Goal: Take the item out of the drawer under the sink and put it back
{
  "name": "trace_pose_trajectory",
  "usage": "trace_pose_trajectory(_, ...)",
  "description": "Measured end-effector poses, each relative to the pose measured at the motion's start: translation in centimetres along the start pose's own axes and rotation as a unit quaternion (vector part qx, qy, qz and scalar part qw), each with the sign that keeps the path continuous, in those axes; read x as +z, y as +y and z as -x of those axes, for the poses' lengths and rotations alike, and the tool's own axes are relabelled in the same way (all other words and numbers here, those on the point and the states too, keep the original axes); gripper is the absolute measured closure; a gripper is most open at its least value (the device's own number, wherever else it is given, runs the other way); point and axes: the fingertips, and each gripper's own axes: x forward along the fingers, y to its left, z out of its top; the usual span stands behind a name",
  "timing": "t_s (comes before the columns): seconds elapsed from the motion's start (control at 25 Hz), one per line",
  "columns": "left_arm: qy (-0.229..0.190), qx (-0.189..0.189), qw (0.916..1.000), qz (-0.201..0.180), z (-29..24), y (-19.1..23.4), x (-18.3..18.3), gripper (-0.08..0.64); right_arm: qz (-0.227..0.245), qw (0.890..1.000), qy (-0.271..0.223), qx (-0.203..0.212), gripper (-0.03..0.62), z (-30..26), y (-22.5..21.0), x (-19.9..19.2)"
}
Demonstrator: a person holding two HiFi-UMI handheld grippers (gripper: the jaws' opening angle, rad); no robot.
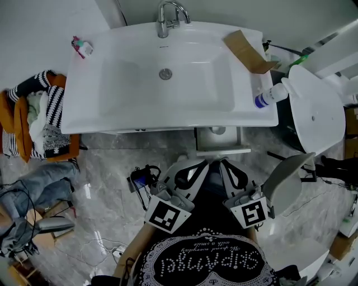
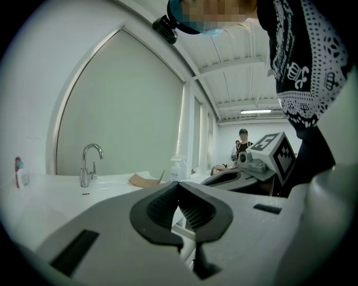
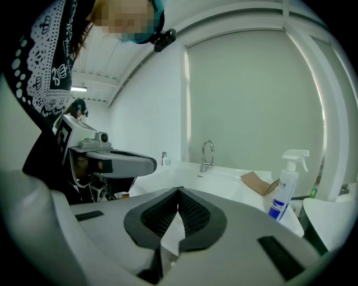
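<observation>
A white sink [image 1: 168,106] with a chrome faucet [image 1: 168,17] fills the top of the head view. Under its front edge a narrow drawer [image 1: 218,146] stands pulled out, and a pale round thing [image 1: 218,130] shows inside, too small to name. My left gripper [image 1: 194,164] and right gripper [image 1: 227,164] hang side by side just in front of the drawer, pointing at it, apart from it. In the left gripper view the left gripper [image 2: 179,184] is shut and holds nothing. The right gripper [image 3: 179,191] is also shut and holds nothing.
On the sink's right side lie a piece of cardboard [image 1: 246,51] and a spray bottle [image 1: 269,96]. A small tube [image 1: 83,47] stands at its left corner. A toilet [image 1: 316,111] is at the right, a basket of clothes [image 1: 39,120] at the left, cables [image 1: 142,179] on the floor.
</observation>
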Motion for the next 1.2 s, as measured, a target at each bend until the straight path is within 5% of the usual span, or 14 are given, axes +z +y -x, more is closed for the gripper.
trace_pose_trajectory(1.2,-0.009,0.004,1.0000,0.002,-0.3,1.1,0.4,0.560,0.013,1.000,0.004,-0.004,0.574,-0.9,-0.5,0.5)
